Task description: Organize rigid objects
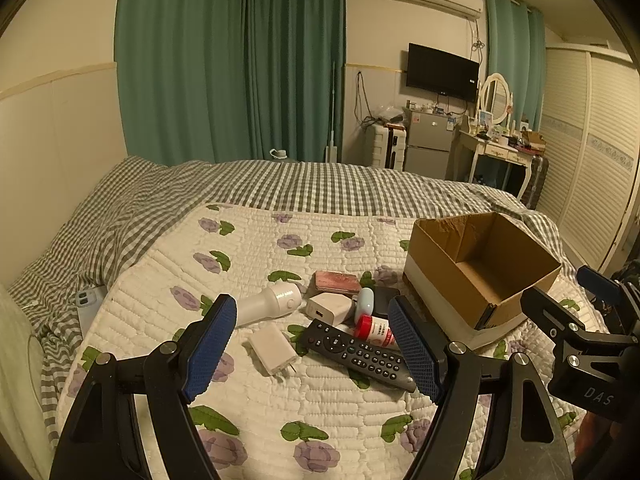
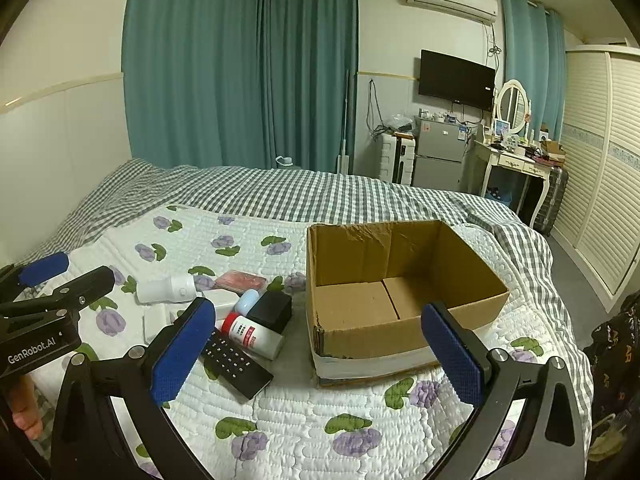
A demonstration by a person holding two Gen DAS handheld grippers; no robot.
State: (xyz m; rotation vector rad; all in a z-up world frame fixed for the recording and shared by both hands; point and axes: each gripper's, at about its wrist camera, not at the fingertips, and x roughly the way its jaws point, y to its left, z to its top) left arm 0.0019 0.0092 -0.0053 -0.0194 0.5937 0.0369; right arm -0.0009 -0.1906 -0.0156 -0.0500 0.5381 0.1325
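You have the whole job ahead of you: on the bed (image 2: 360, 420) the cardboard box (image 2: 400, 304) sits open and bare inside, and every rigid item lies in a loose cluster just left of it — white cylinder bottle (image 1: 272, 304), black remote (image 1: 360, 354), pink case (image 1: 338, 282), red-capped bottle (image 1: 374, 328), black cube (image 2: 272, 312), two white chargers (image 1: 272, 348) and a small blue-tipped piece. Your left hand-held gripper (image 1: 312, 354) hovers over the pile, fingers spread, gripping nothing; your right hand-held gripper (image 2: 320, 356) is likewise spread and unloaded, facing the box's near wall. Open quilt lies in front of the pile, but the remote and red-capped bottle touch — crowded picking, I'd judge.
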